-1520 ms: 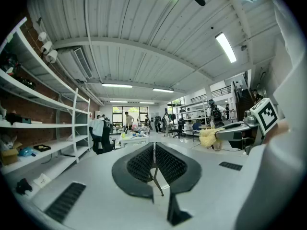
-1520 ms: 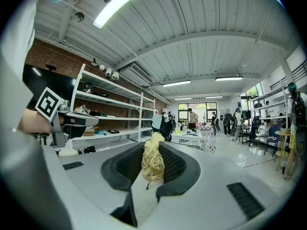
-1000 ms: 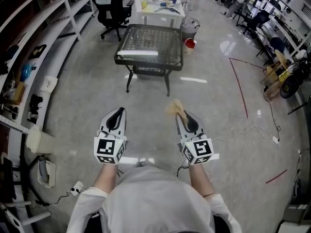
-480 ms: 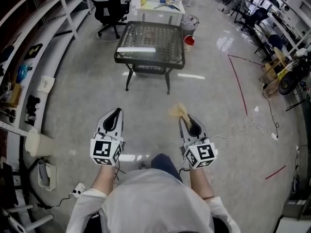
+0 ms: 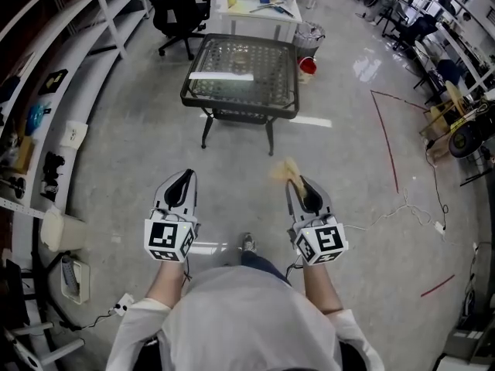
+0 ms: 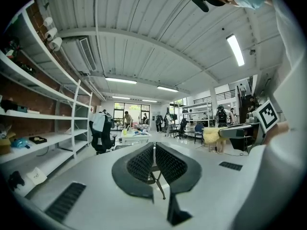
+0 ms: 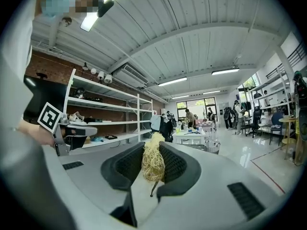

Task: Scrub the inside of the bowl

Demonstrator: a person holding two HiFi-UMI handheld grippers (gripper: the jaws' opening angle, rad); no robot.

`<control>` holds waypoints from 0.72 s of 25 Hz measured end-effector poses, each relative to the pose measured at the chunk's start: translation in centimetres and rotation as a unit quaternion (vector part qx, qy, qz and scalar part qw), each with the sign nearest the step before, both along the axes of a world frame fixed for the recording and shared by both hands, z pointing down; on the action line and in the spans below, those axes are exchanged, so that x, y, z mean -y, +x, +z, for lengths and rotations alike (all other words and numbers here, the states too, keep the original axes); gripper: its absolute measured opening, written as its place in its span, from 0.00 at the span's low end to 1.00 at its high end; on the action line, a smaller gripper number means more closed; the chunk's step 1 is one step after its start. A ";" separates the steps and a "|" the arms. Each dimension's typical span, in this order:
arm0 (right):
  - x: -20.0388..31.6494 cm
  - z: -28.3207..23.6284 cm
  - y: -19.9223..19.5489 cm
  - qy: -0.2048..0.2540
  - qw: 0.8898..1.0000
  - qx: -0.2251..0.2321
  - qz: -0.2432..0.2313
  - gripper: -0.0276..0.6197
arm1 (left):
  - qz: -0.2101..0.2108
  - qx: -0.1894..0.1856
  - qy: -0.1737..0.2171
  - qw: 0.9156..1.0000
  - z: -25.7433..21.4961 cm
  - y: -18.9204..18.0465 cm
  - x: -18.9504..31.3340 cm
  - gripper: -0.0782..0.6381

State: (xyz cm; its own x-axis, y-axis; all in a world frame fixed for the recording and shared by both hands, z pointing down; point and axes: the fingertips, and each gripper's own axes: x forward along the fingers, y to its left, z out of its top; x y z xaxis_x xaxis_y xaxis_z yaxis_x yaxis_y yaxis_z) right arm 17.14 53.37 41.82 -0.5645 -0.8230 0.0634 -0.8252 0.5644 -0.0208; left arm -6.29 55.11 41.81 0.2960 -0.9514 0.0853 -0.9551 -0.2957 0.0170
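Observation:
My right gripper [image 5: 297, 182] is shut on a yellowish fibrous scrubber [image 5: 283, 170], which sticks out past its fingertips. In the right gripper view the scrubber [image 7: 153, 160] sits squeezed between the black pads of the right gripper [image 7: 153, 150]. My left gripper [image 5: 183, 179] is shut with nothing in it; its pads meet in the left gripper view [image 6: 153, 148]. Both grippers point level, side by side over the floor, some way short of a dark mesh-topped table [image 5: 241, 68]. I see no bowl in any view.
A white strip [image 5: 220, 76] lies on the dark table. Behind it stand a cluttered white table [image 5: 255, 2], a black office chair [image 5: 179, 14] and a red bucket [image 5: 308, 66]. White shelving [image 5: 69, 60] lines the left side. Cables [image 5: 402, 207] trail on the floor at right.
The person has stepped forward and both grippers have come along with them. A knee and then a shoe came into view between the arms. Both grips are unchanged.

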 end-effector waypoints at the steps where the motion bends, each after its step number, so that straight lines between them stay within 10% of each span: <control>1: 1.1 0.0 0.2 0.001 1.000 0.000 -0.003 0.20 | -0.004 0.001 0.002 1.000 -0.1 0.2 1.0 0.17; 18: 14.2 0.5 2.9 -0.003 0.999 0.011 -0.048 0.20 | -0.060 -0.006 -0.007 0.998 0.4 2.4 11.3 0.17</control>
